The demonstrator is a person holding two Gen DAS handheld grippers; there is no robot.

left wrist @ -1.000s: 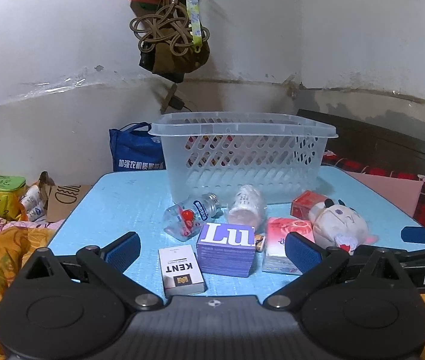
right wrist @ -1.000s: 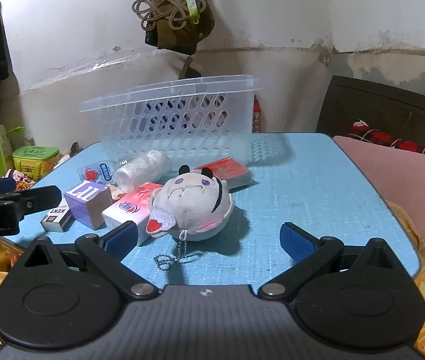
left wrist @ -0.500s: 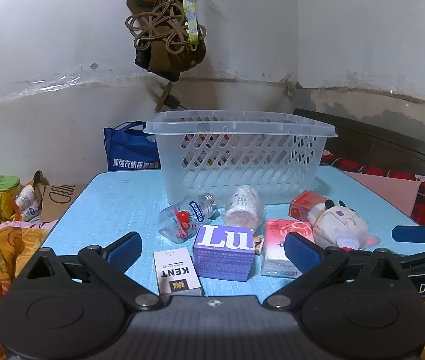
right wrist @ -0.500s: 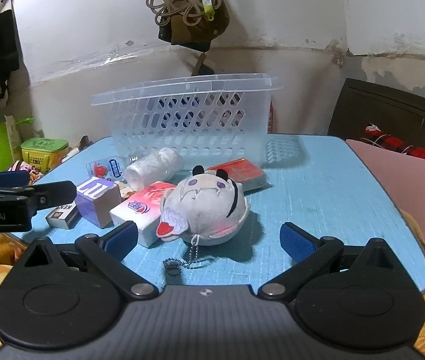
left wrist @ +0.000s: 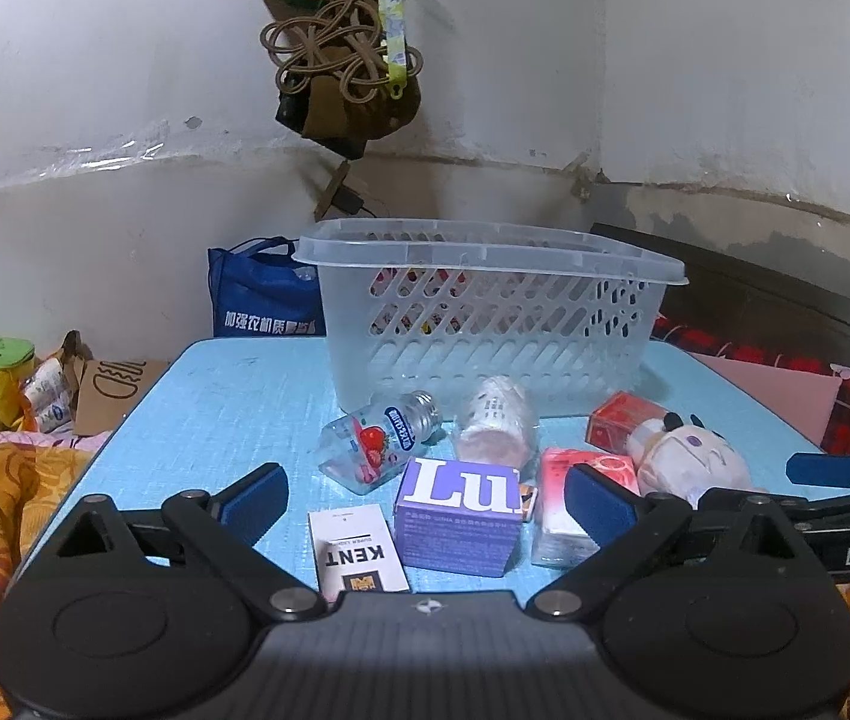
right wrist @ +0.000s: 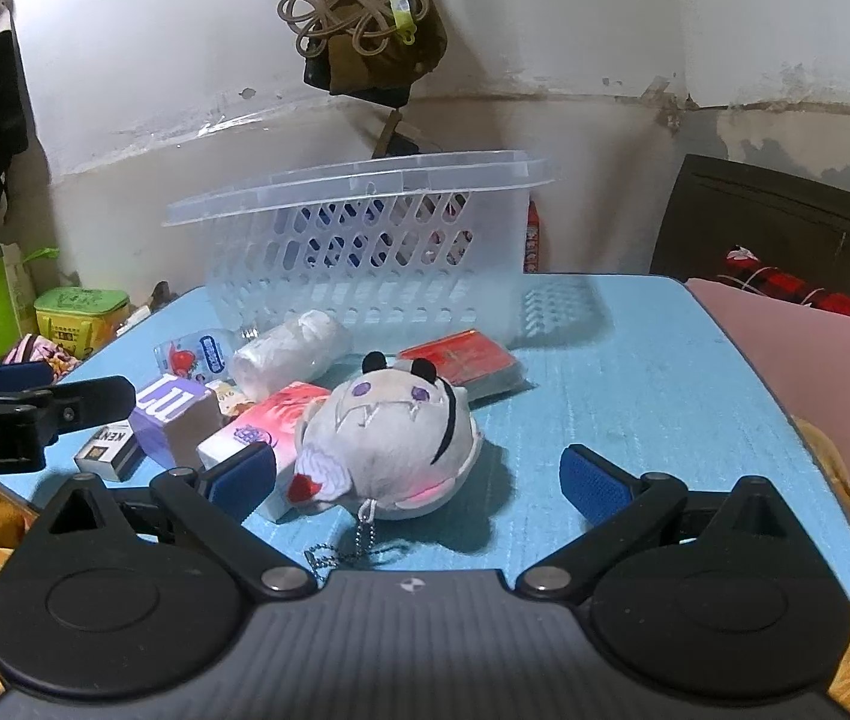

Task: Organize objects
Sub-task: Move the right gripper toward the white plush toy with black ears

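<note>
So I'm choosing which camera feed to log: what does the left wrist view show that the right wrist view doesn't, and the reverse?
Only the left wrist view shows the blue bag behind the table.

Only the right wrist view shows the plush toy's whole face and its ball chain.

Both show the clear basket, the purple Lu box, the Kent pack, the toppled bottle and the blue table. Left gripper and right gripper are both open.

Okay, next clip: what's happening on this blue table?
A person holds two grippers, both open and empty, short of a clutter of small items. The left gripper faces the purple Lu box and the KENT pack; the right gripper faces the plush toy. The clear basket stands behind them; nothing is gripped.
</note>
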